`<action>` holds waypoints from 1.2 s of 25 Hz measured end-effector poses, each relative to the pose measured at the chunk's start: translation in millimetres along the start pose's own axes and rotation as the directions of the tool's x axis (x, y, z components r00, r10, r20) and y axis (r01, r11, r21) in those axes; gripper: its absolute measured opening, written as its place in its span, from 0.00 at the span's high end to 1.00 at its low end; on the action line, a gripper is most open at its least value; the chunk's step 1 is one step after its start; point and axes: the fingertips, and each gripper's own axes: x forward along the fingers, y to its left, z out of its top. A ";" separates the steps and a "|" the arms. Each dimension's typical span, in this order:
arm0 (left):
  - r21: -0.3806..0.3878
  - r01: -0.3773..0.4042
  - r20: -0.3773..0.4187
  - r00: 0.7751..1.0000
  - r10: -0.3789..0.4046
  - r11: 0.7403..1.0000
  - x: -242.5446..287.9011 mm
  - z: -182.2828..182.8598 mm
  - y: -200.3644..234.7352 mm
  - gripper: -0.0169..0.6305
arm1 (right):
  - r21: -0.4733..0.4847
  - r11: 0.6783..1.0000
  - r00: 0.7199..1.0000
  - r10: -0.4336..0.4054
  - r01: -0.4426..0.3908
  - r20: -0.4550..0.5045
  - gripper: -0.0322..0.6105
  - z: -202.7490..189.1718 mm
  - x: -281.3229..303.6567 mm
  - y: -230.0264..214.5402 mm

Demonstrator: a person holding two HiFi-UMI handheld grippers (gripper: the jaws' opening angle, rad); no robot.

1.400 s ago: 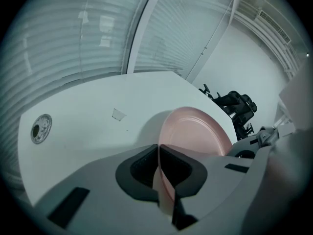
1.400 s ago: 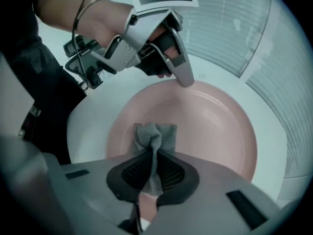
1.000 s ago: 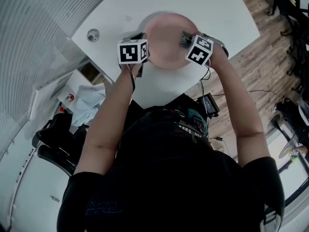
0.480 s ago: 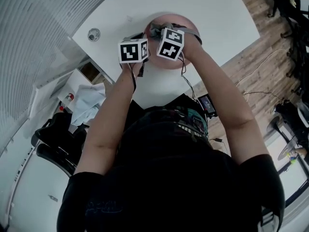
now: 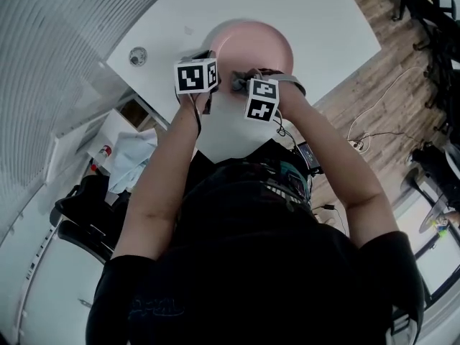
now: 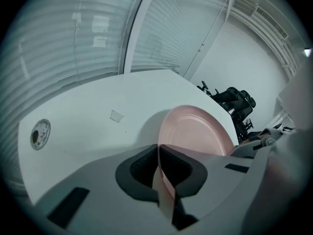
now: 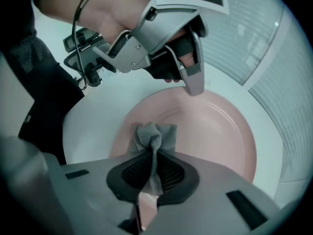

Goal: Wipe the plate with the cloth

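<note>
At near edge of white table [image 5: 309,6]: round pink plate [image 5: 259,40], rim pinched by left gripper [image 6: 160,153]. Right gripper [image 7: 152,156] clamps crumpled grey mesh cloth [image 7: 154,135], cloth touching plate's inner face.

black short-sleeved shirt [image 5: 251,264]; grey left claw [image 6: 158,148] with black pads [image 6: 139,175].

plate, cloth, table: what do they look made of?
Plate: pink, smooth, with a soft even sheen and a thin rim. Plastic or glazed ceramic, can't tell which.
Cloth: grey textile with a visible mesh-like weave, bunched in soft folds. Likely microfibre or cotton.
Table: white, flat, matte. Probably laminate.
</note>
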 end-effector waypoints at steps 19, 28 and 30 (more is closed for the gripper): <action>0.112 -0.041 0.045 0.998 0.036 0.993 -18.1 0.6 1.8 0.81 | 0.326 0.909 0.965 -0.258 0.259 -0.047 0.89 -59.2 -31.2 -50.6; 0.116 -0.005 0.109 0.994 -0.007 0.993 -44.2 -9.1 -10.8 0.64 | 0.516 0.806 0.922 -0.380 0.290 0.075 0.89 -41.3 -75.8 -59.0; 0.122 -0.006 0.119 0.993 -0.009 0.992 -52.0 -9.8 -11.9 0.63 | 0.558 0.780 0.911 -0.400 0.282 0.100 0.89 -37.5 -86.8 -57.7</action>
